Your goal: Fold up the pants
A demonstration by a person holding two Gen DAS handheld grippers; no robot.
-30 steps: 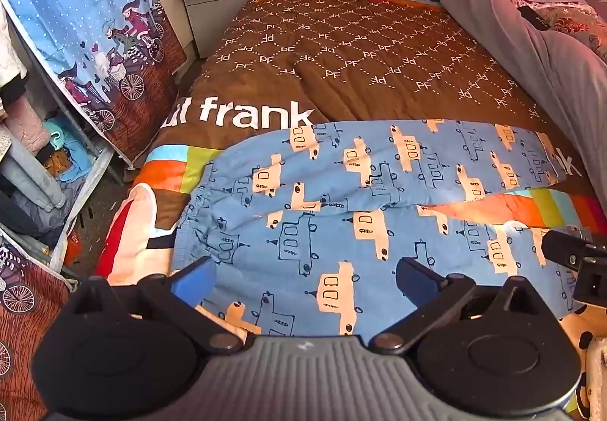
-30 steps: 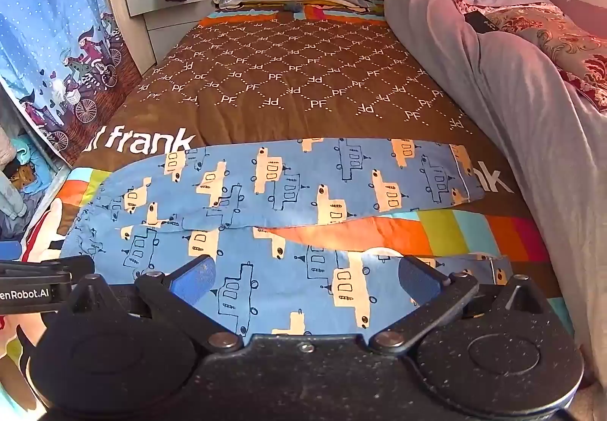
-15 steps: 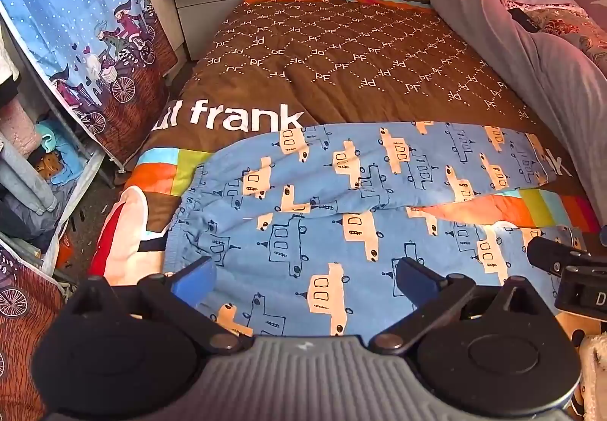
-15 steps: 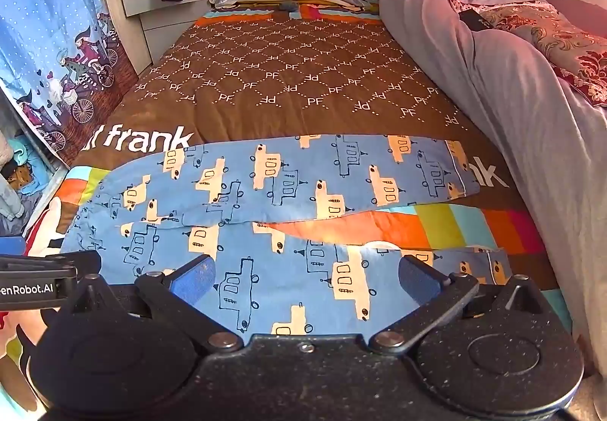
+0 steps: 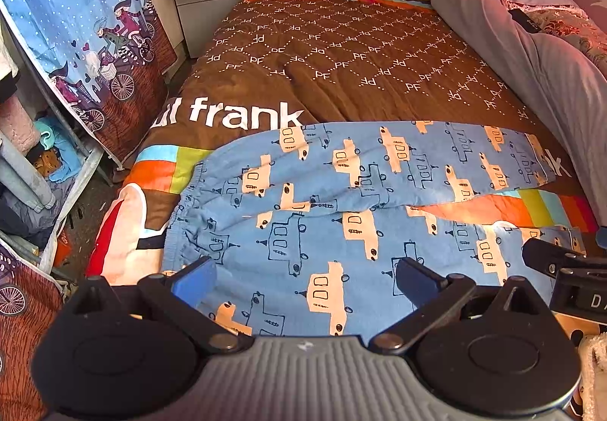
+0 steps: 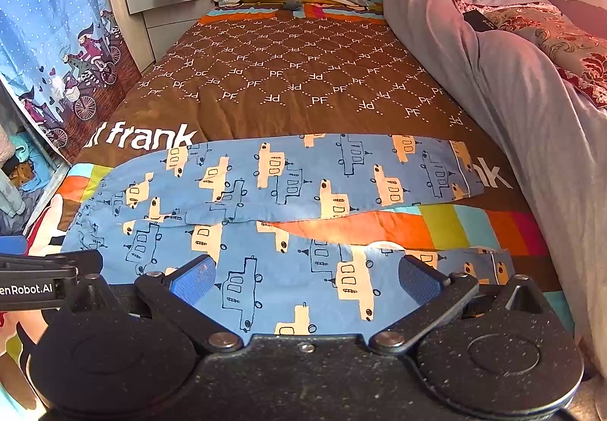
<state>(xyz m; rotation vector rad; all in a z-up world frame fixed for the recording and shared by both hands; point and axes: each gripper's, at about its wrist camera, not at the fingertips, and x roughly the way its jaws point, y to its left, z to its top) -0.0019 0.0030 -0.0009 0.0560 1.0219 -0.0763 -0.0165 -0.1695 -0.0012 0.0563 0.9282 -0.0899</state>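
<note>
A brown patterned bed carries blue car-print pants spread flat across its near end, legs parted. My left gripper and right gripper hover above them, jaws spread, empty.

Blue pants with cream cars; brown monogrammed bedspread

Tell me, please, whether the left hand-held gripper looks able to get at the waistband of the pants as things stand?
Probably yes: the left hand-held gripper is open over the pants, and nothing lies between it and the waistband.
</note>
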